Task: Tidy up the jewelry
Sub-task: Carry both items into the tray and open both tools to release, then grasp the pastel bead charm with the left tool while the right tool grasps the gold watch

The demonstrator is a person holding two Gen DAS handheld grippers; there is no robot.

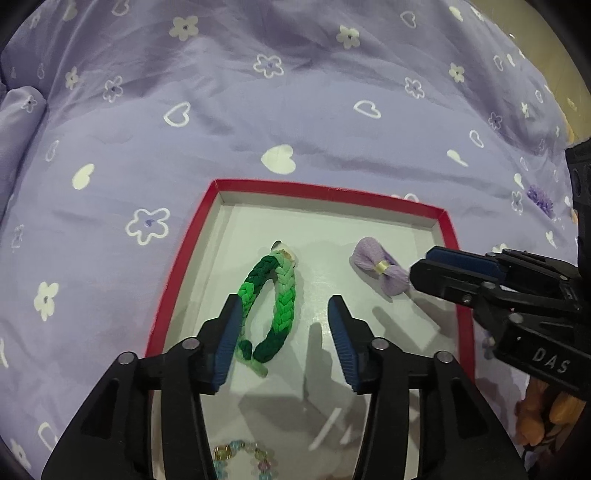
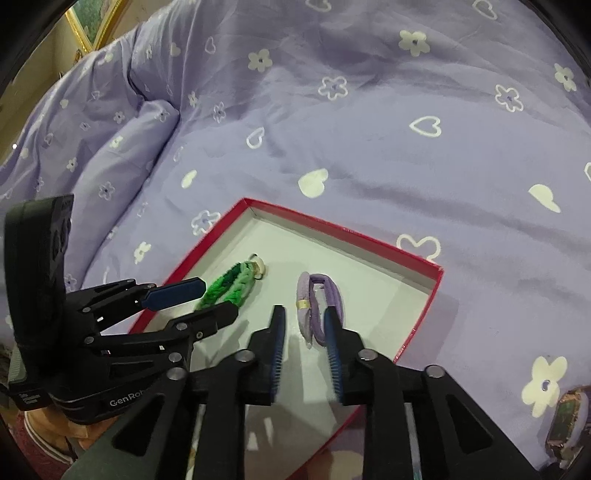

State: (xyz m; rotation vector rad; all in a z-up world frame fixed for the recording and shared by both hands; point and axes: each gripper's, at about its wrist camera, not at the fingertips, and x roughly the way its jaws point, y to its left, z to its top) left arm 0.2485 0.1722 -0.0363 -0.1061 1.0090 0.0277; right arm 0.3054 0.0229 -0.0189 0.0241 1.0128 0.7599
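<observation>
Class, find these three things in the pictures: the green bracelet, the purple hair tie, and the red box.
Green bracelet (image 1: 284,295): left wrist view, on its braided right strand.
Purple hair tie (image 2: 334,295): right wrist view, on its right loop.
Red box (image 1: 325,192): left wrist view, on its far rim.

Left gripper (image 1: 284,341) and right gripper (image 2: 304,345), fingers parted.

A lilac bedsheet (image 1: 295,92) printed with white hearts and flowers covers the bed. A matching pillow (image 2: 122,147) lies near a gold picture frame (image 2: 94,26) on a yellowish wall (image 2: 48,55).
</observation>
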